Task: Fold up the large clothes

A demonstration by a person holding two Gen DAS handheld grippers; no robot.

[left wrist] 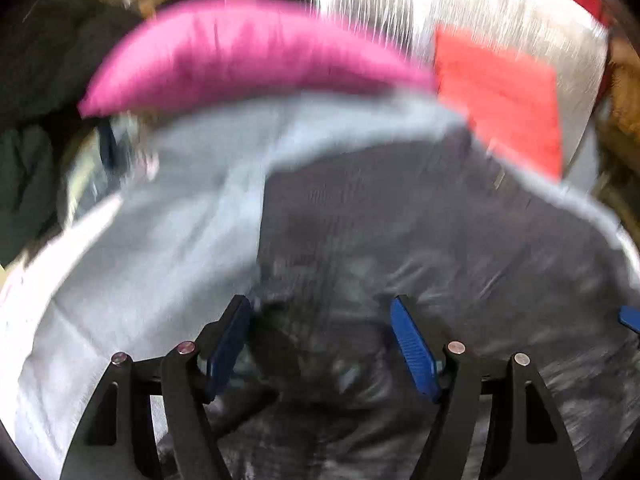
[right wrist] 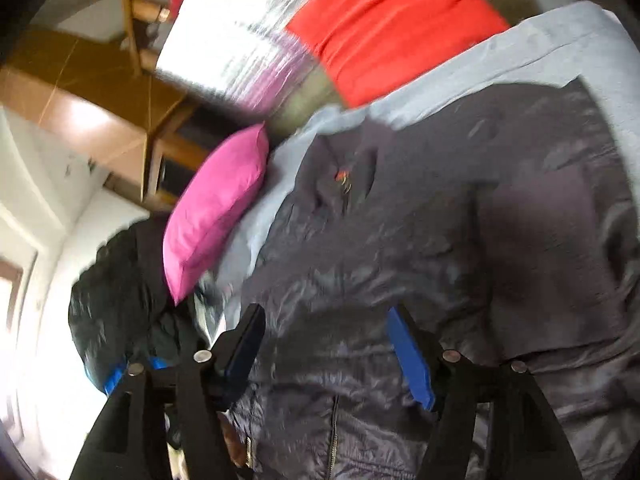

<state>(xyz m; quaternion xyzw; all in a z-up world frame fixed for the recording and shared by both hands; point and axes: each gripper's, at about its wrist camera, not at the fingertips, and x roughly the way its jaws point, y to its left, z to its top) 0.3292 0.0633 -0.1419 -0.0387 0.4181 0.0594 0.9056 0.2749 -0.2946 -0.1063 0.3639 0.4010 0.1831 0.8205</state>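
A dark grey shiny jacket lies spread on a light blue sheet. It also shows in the right wrist view, with its zip running down the middle and a small tag near the collar. My left gripper is open and empty, with its blue pads just above the jacket's left edge. My right gripper is open and empty above the jacket's middle. Both views are blurred by motion.
A pink pillow and a red pillow lie at the bed's head. Dark clothes are piled left of the bed. Wooden furniture stands beyond. The other gripper's blue pad peeks in at the right.
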